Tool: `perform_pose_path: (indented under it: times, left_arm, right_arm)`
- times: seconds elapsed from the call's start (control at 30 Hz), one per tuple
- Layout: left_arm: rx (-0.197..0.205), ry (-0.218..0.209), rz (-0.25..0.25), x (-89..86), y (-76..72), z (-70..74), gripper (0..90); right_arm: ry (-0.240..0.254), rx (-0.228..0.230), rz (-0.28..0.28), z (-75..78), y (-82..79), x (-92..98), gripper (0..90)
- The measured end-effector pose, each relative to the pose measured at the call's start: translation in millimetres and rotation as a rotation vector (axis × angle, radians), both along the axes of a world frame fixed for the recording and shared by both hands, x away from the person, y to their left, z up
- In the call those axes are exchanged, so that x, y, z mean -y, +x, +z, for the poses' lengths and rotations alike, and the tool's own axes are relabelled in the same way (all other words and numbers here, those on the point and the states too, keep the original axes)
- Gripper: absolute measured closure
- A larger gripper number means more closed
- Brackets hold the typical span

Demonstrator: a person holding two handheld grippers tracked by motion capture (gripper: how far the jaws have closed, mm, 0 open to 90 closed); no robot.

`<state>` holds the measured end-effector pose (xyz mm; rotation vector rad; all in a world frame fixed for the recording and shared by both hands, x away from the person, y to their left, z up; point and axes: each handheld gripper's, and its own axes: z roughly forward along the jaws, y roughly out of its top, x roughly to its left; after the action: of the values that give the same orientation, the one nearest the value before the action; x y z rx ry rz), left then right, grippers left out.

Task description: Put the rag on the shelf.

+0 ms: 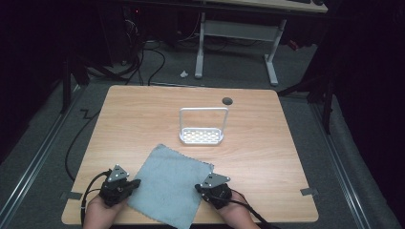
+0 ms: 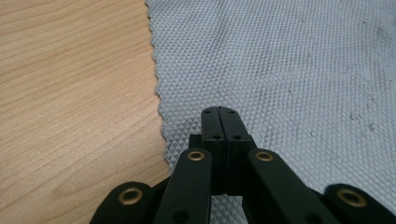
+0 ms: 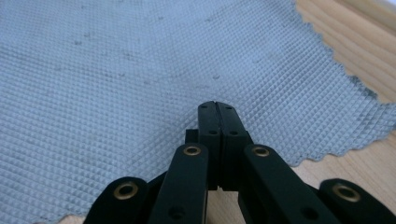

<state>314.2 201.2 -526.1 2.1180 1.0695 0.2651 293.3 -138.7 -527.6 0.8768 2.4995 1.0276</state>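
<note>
Dark floor with cables and a white-legged desk fill the top of the high view; below them a pale wood-grain surface (image 1: 143, 109) takes up the middle of the frame. On its lower centre lies a grey-blue cloth (image 1: 169, 183), spread flat and turned like a diamond, one corner hanging over the near edge at the bottom. Left tongs (image 1: 135, 182) sit at the cloth's left edge in the lower left, right tongs (image 1: 198, 188) at its right edge in the lower centre, so the cloth lies between them.

In the left gripper view the black jaws are pressed together, tips (image 2: 219, 112) over the cloth (image 2: 289, 70) just inside its scalloped hem; whether any fold is pinched cannot be told. In the right gripper view the jaws are likewise closed, tips (image 3: 215, 106) above the cloth (image 3: 116, 84) near its wavy corner.

Cloth weave is a fine waffle grid, matte, with small specks. Behind it, mid-frame in the high view, stands a white rack (image 1: 202, 126) with a perforated base and a square hoop handle.

Both hands enter from the bottom edge, held low, the tongs angled inward toward each other.
</note>
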Motion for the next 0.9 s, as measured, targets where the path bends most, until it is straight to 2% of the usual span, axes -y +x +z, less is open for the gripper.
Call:
perform_pose_path:
  times: [0.1, 0.13, 0.2, 0.4, 0.47, 0.53, 0.6, 0.63, 0.7, 0.77, 0.83, 0.9]
  left_arm:
    - [-0.010, -0.012, -0.019, 3.0, -1.3, -0.3, 89.7]
    - [-0.016, -0.020, -0.043, 8.5, -3.6, -0.5, 89.7]
    - [-0.019, -0.026, -0.071, 16.3, -6.6, -0.5, 89.7]
    - [-0.008, 0.001, -0.153, 39.5, -13.1, 1.1, 89.7]
    - [-0.010, 0.000, -0.162, 42.4, -13.7, 1.2, 89.7]
    - [-0.018, -0.007, -0.198, 51.0, -15.0, 1.2, 89.7]
    - [-0.017, -0.005, -0.209, 54.4, -15.4, 1.4, 89.7]
    - [-0.015, -0.003, -0.234, 61.6, -16.8, 1.5, 89.7]
    - [-0.015, -0.003, -0.245, 65.1, -17.6, 1.5, 89.6]
    - [-0.021, -0.010, -0.291, 76.3, -21.1, 1.4, 89.7]
    - [-0.022, -0.008, -0.305, 79.6, -22.4, 1.6, 89.7]
    - [-0.029, -0.017, -0.342, 89.1, -27.1, 1.4, 89.6]
  right_arm:
    - [0.000, -0.003, -0.016, 0.2, 0.6, 4.8, 90.0]
    - [0.015, -0.011, -0.040, -0.2, 1.6, 13.2, 90.0]
    - [0.018, -0.012, -0.054, -0.2, 2.3, 20.5, 90.0]
    - [0.018, -0.013, -0.104, 0.1, 3.0, 43.1, 90.0]
    - [0.022, -0.014, -0.119, 0.0, 3.4, 50.7, 90.0]
    - [0.031, -0.016, -0.137, -0.3, 3.6, 57.5, 90.0]
    - [0.031, -0.019, -0.156, -0.1, 3.5, 63.4, 90.0]
    - [0.029, -0.014, -0.162, -0.2, 3.8, 66.3, 90.0]
    - [0.032, -0.012, -0.173, -0.4, 3.8, 68.8, 90.0]
    - [0.035, -0.010, -0.206, -0.6, 4.2, 78.0, 90.0]
    - [0.032, -0.008, -0.212, -0.5, 4.7, 81.1, 90.0]
    - [0.028, -0.005, -0.240, -0.3, 5.6, 89.8, 90.0]
